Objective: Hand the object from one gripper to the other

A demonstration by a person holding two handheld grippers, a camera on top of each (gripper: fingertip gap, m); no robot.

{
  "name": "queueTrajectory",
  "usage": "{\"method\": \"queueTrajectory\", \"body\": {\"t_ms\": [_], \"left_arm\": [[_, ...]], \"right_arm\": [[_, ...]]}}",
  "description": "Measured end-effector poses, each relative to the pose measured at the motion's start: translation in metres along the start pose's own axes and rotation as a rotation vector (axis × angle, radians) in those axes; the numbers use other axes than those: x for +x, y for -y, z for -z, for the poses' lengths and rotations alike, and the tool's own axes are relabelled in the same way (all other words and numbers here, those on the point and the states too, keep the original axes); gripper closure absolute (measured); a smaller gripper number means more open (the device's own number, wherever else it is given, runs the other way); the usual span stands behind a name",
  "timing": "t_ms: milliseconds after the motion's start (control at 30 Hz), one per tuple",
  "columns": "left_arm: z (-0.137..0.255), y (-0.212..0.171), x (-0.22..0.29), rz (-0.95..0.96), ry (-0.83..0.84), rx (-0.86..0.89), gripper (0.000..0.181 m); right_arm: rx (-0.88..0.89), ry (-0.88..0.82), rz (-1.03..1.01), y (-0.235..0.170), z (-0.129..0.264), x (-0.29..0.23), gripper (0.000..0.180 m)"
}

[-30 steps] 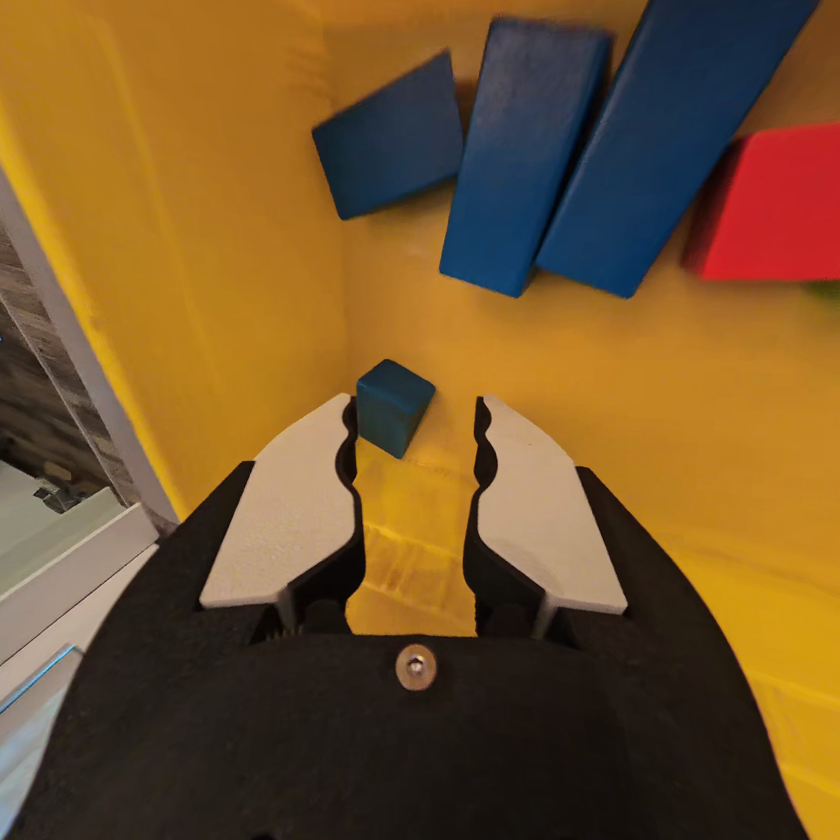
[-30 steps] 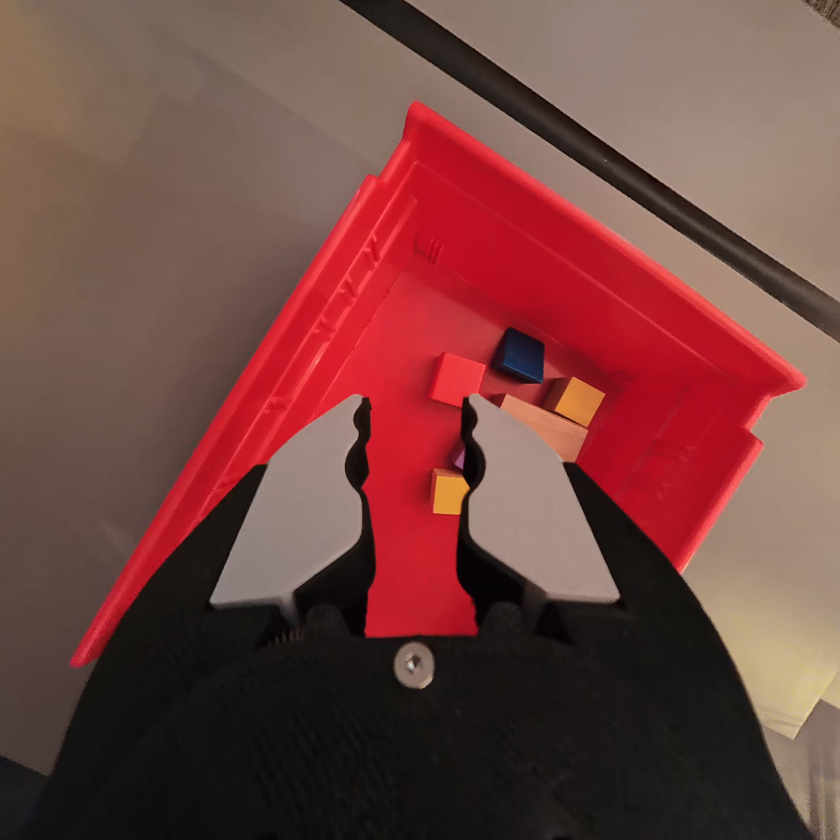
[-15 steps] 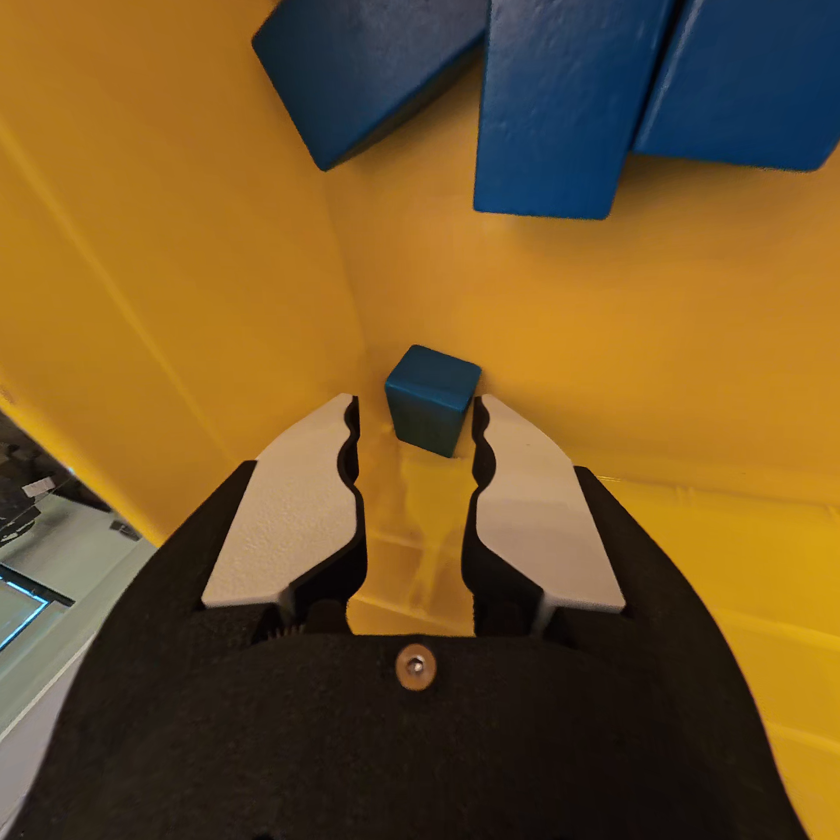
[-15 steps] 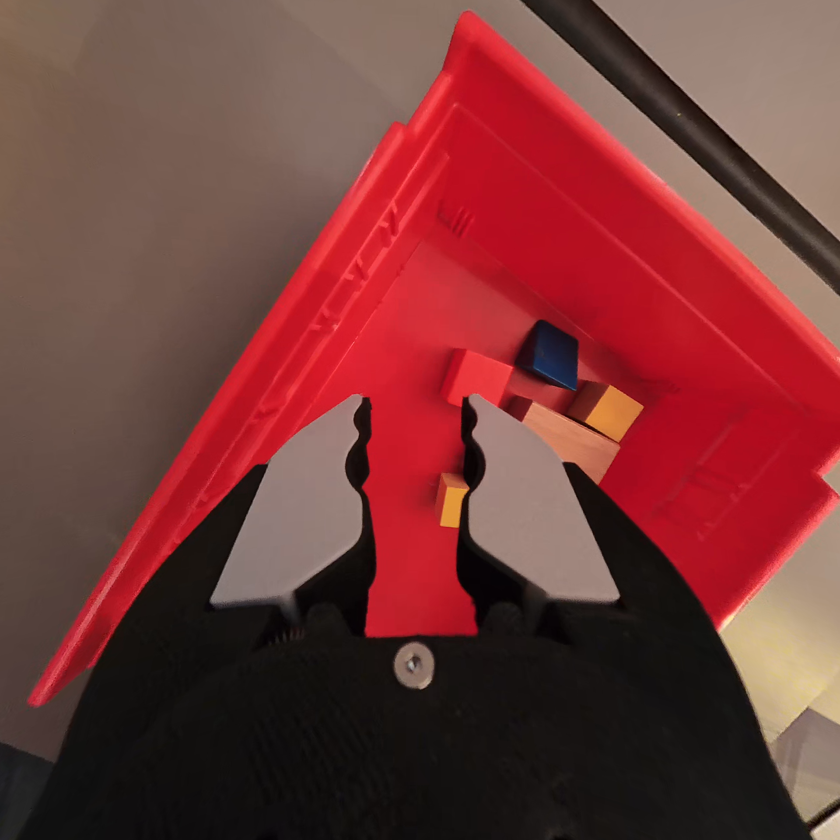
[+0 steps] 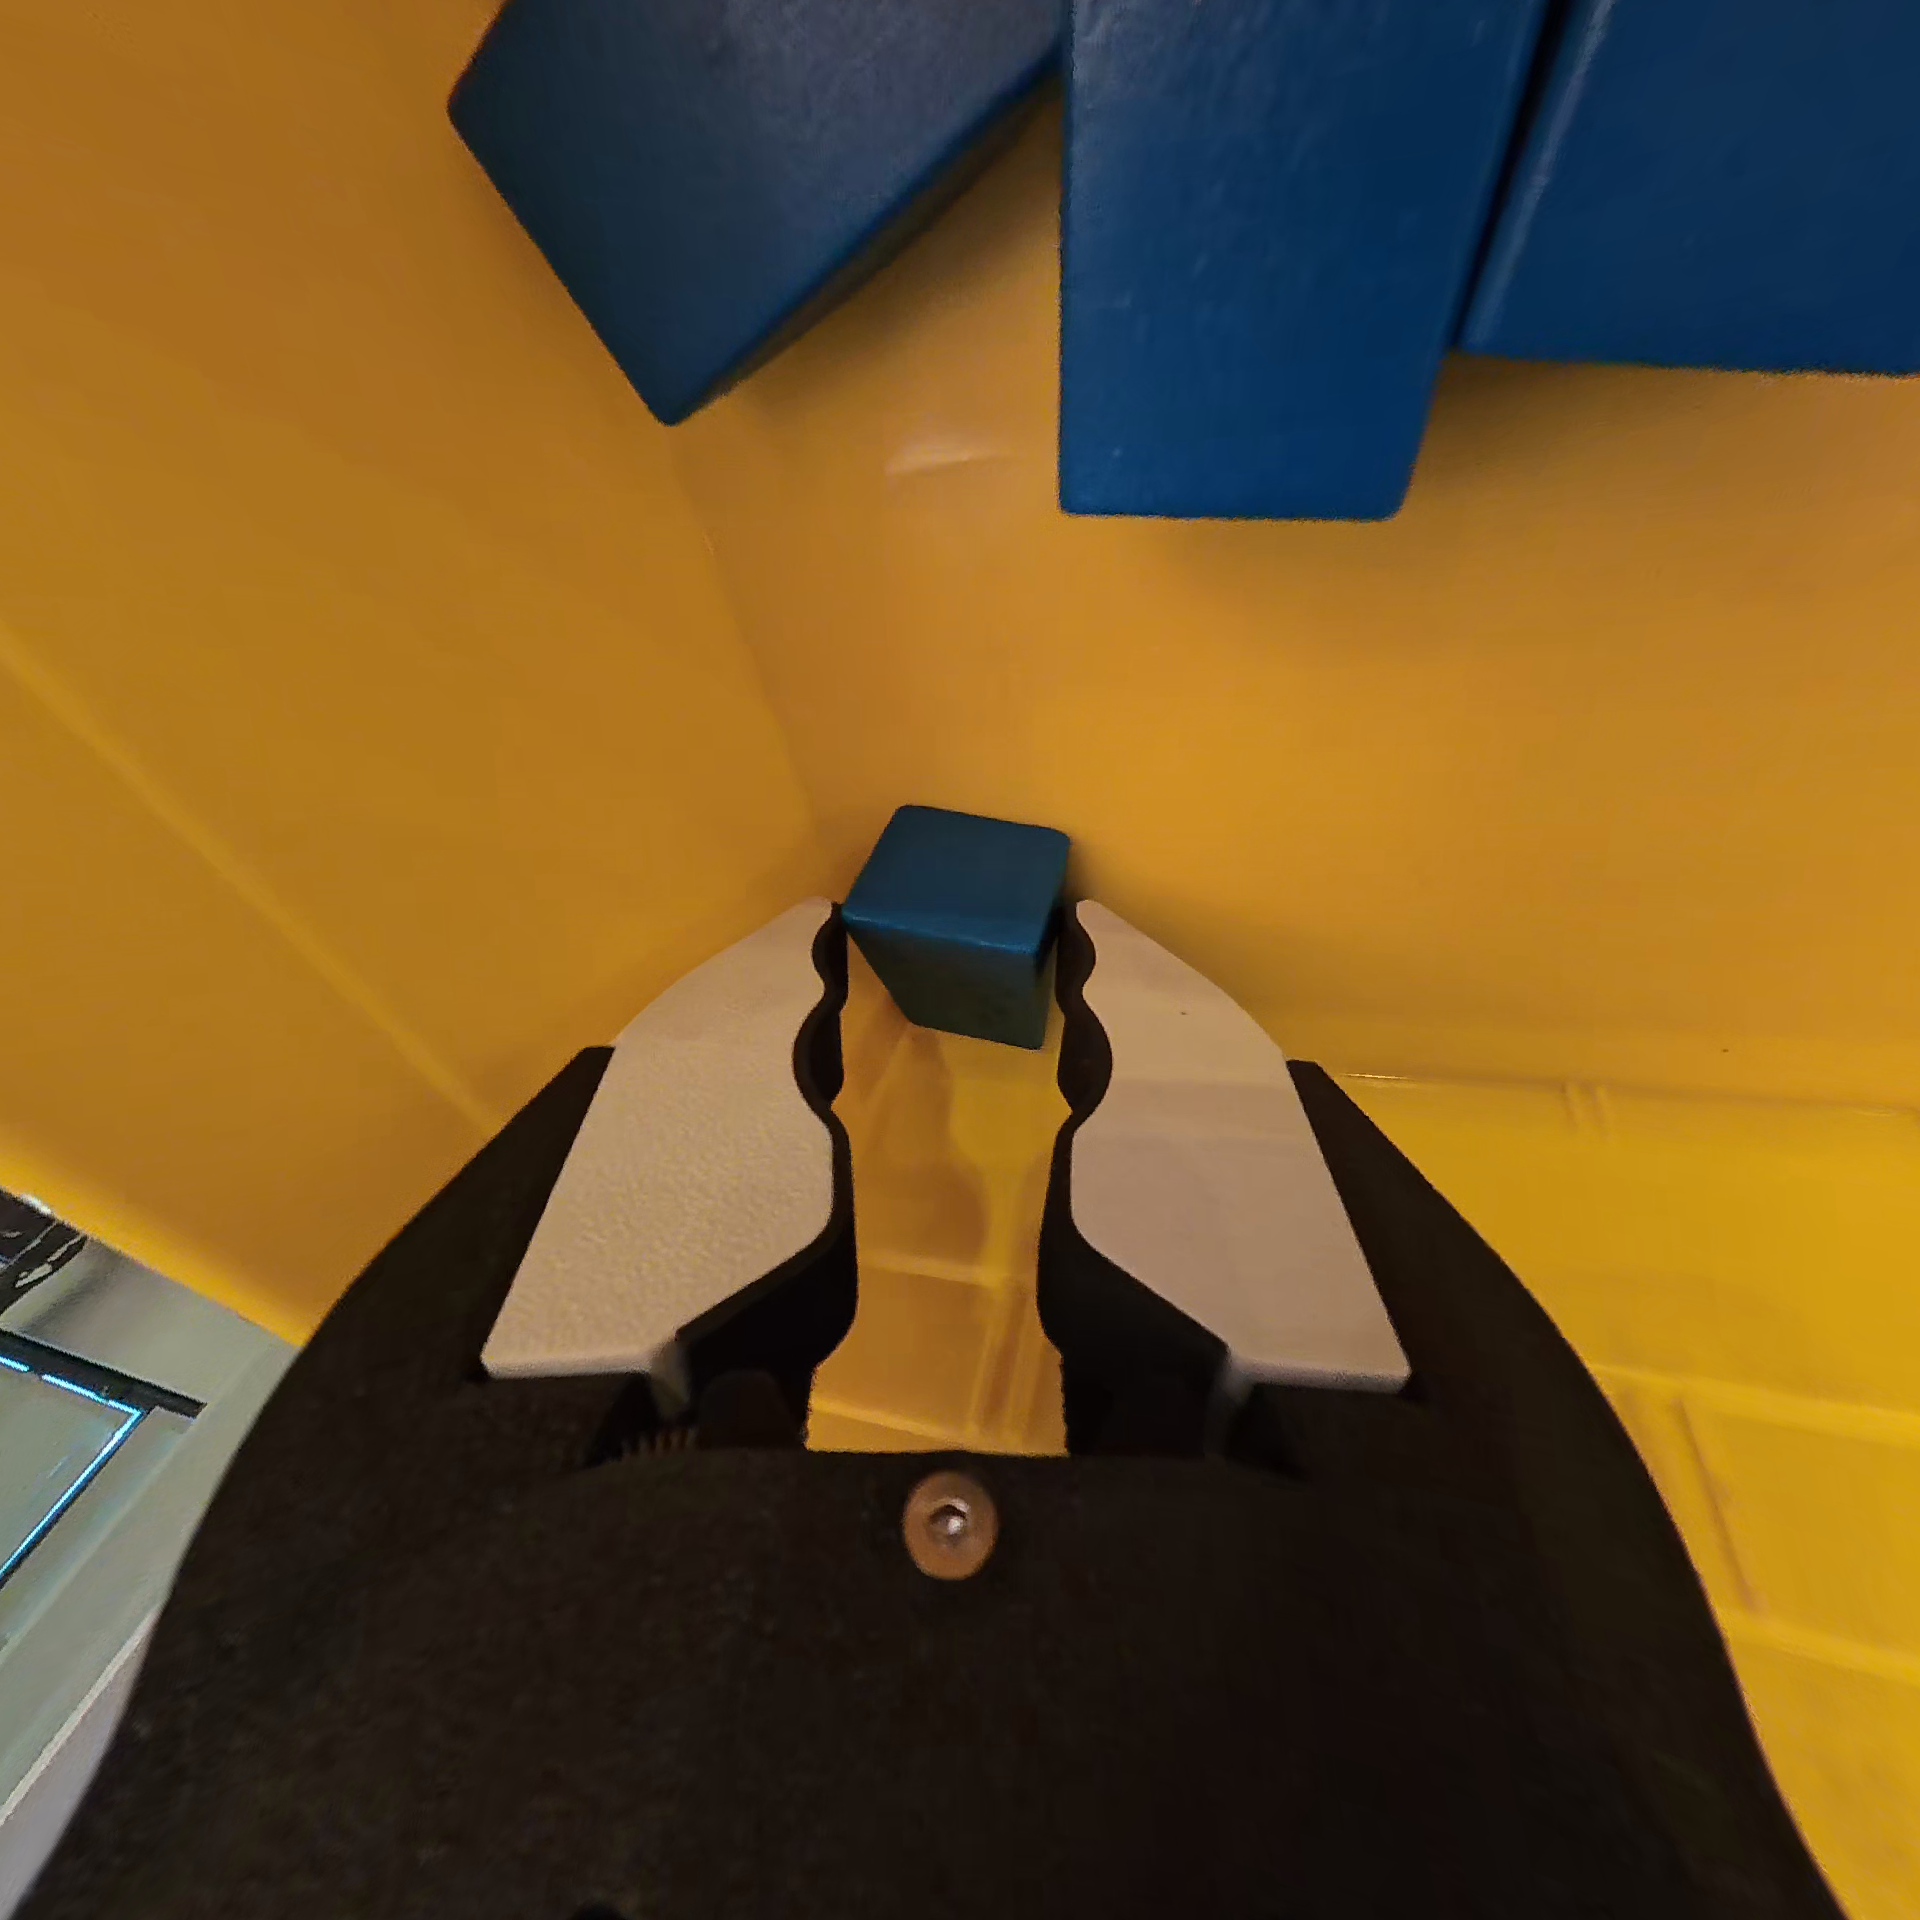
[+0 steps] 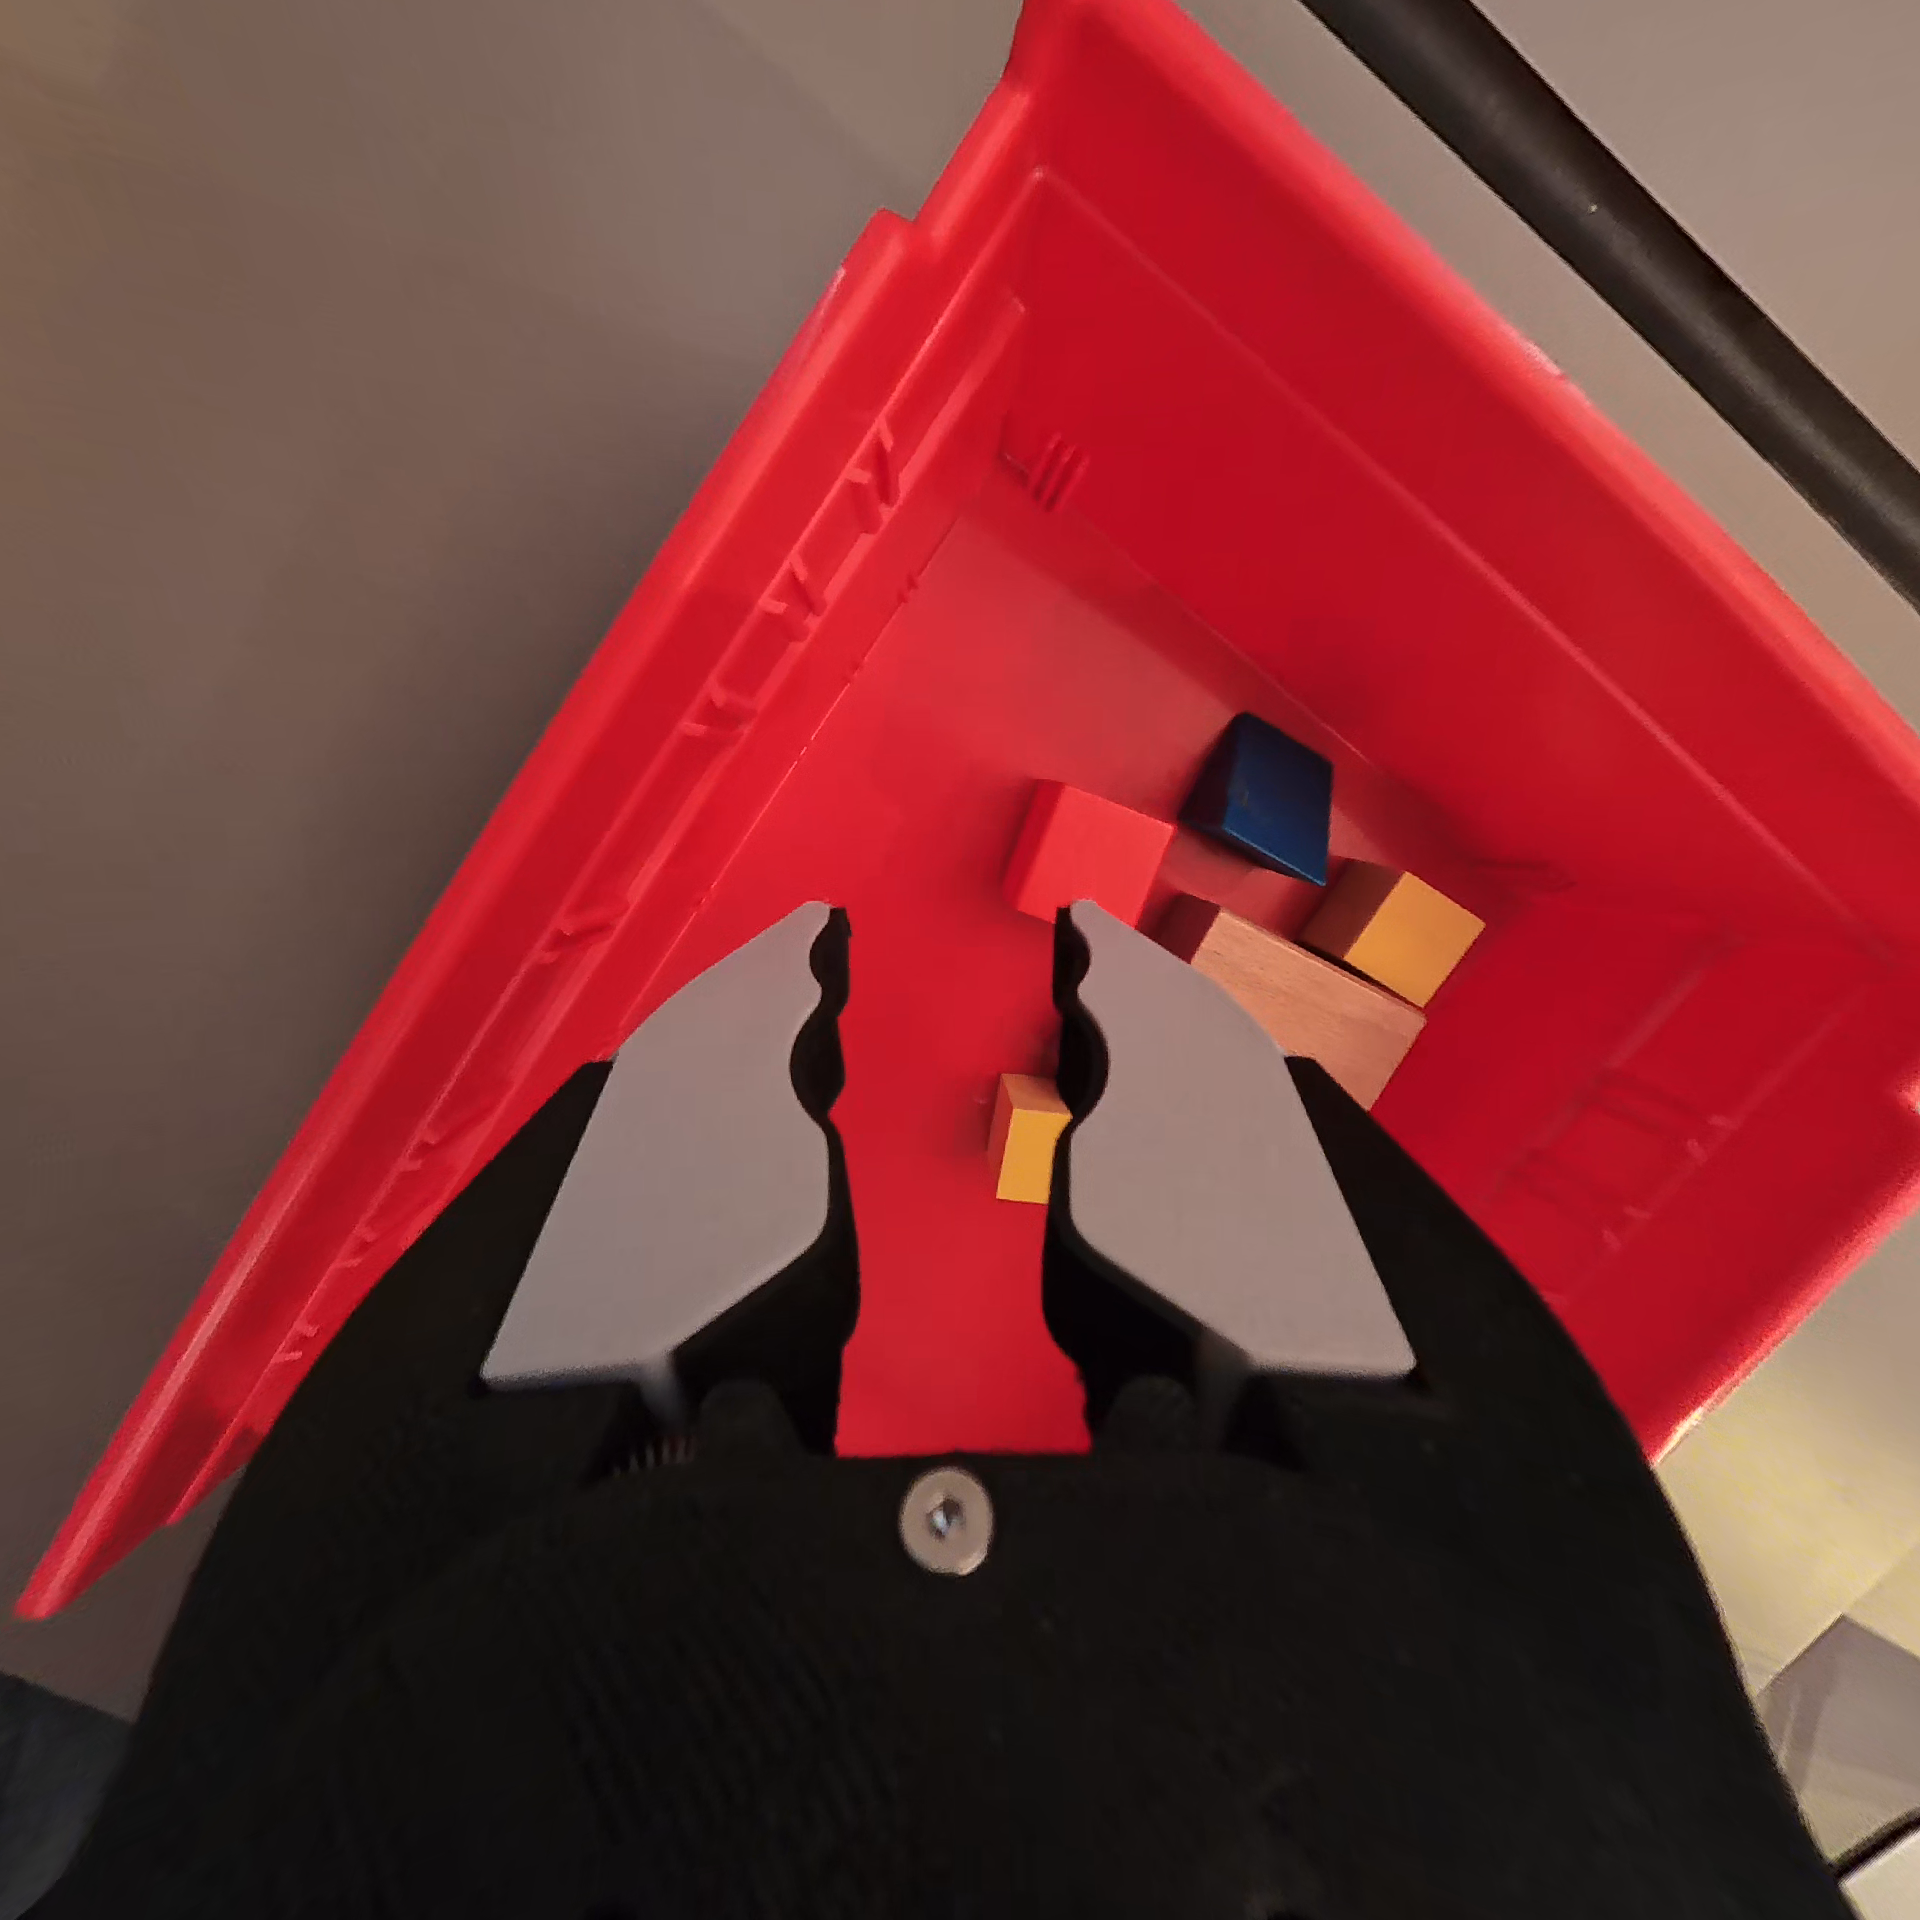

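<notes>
In the left wrist view a small teal-blue cube (image 5: 956, 925) sits on the floor of a yellow bin (image 5: 1351, 779), near a corner. My left gripper (image 5: 951, 906) has its fingertips on either side of the cube. The left pad (image 5: 826, 935) meets the cube's near corner, and a thin dark slit shows at the right pad, so the pads do not clamp it. In the right wrist view my right gripper (image 6: 945, 914) is open and empty above a red bin (image 6: 1299, 468).
Three larger blue blocks (image 5: 1257, 260) lie farther back in the yellow bin. The red bin holds a red cube (image 6: 1086, 857), a blue block (image 6: 1262, 795), an orange cube (image 6: 1397, 935), a plain wooden block (image 6: 1299, 1008) and a small yellow block (image 6: 1029, 1138). A black bar (image 6: 1662, 260) crosses the grey table (image 6: 364, 416).
My left gripper moved down onto the teal-blue cube and narrowed its jaws around it. My right gripper kept its gap and drifted a little closer over the red bin.
</notes>
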State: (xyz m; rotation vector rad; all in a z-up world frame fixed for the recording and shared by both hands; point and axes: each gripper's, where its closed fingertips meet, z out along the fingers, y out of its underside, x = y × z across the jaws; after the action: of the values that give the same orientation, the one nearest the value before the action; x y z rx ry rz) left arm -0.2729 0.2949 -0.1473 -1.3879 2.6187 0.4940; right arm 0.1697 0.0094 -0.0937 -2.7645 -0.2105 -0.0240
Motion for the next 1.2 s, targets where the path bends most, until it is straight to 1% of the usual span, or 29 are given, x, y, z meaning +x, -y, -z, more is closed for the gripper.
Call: {"method": "queueTrajectory", "body": {"t_ms": [167,233,300,367,433,500,567,633,700,767,867,933,1000,1100,1167,1200], "left_arm": [[0.007,0.001,0.002,0.032,0.041,0.013,0.144],[0.019,0.005,0.0,0.063,0.081,0.053,0.144],[0.039,0.014,-0.004,0.119,0.129,0.13,0.144],[0.066,0.029,-0.01,0.192,0.19,0.268,0.144],[0.098,0.044,-0.016,0.306,0.235,0.454,0.144],[0.137,0.061,-0.019,0.427,0.245,0.665,0.144],[0.179,0.083,-0.016,0.504,0.238,0.866,0.144],[0.221,0.107,-0.009,0.54,0.224,1.027,0.144],[0.262,0.135,0.0,0.555,0.19,1.182,0.144],[0.296,0.166,0.013,0.538,0.116,1.309,0.144],[0.334,0.205,0.029,0.487,0.072,1.425,0.144],[0.35,0.225,0.037,0.447,0.073,1.473,0.145],[0.364,0.238,0.041,0.426,0.078,1.521,0.145],[0.376,0.251,0.042,0.439,0.085,1.574,0.145],[0.38,0.258,0.044,0.426,0.077,1.61,0.145],[0.379,0.26,0.044,0.427,0.079,1.621,0.145]], "right_arm": [[0.017,0.0,0.003,0.001,0.005,0.0,0.141],[0.036,-0.007,0.001,0.003,0.01,0.002,0.141],[0.065,-0.021,0.005,0.006,0.017,0.002,0.141],[0.109,-0.039,0.024,0.012,0.028,0.001,0.141],[0.181,-0.068,0.058,0.024,0.042,-0.003,0.141],[0.293,-0.089,0.117,0.043,0.061,-0.014,0.141],[0.437,-0.077,0.252,0.066,0.079,-0.039,0.141],[0.584,-0.066,0.398,0.087,0.097,-0.073,0.139],[0.724,0.007,0.503,0.104,0.112,-0.114,0.138],[0.88,0.143,0.606,0.113,0.13,-0.163,0.132],[1.033,0.289,0.645,0.116,0.158,-0.209,0.123],[1.117,0.39,0.61,0.114,0.177,-0.222,0.123],[1.133,0.475,0.576,0.112,0.185,-0.228,0.123],[1.149,0.522,0.567,0.111,0.19,-0.235,0.123],[1.189,0.504,0.578,0.112,0.194,-0.237,0.125],[1.204,0.491,0.581,0.113,0.196,-0.236,0.129]]}}
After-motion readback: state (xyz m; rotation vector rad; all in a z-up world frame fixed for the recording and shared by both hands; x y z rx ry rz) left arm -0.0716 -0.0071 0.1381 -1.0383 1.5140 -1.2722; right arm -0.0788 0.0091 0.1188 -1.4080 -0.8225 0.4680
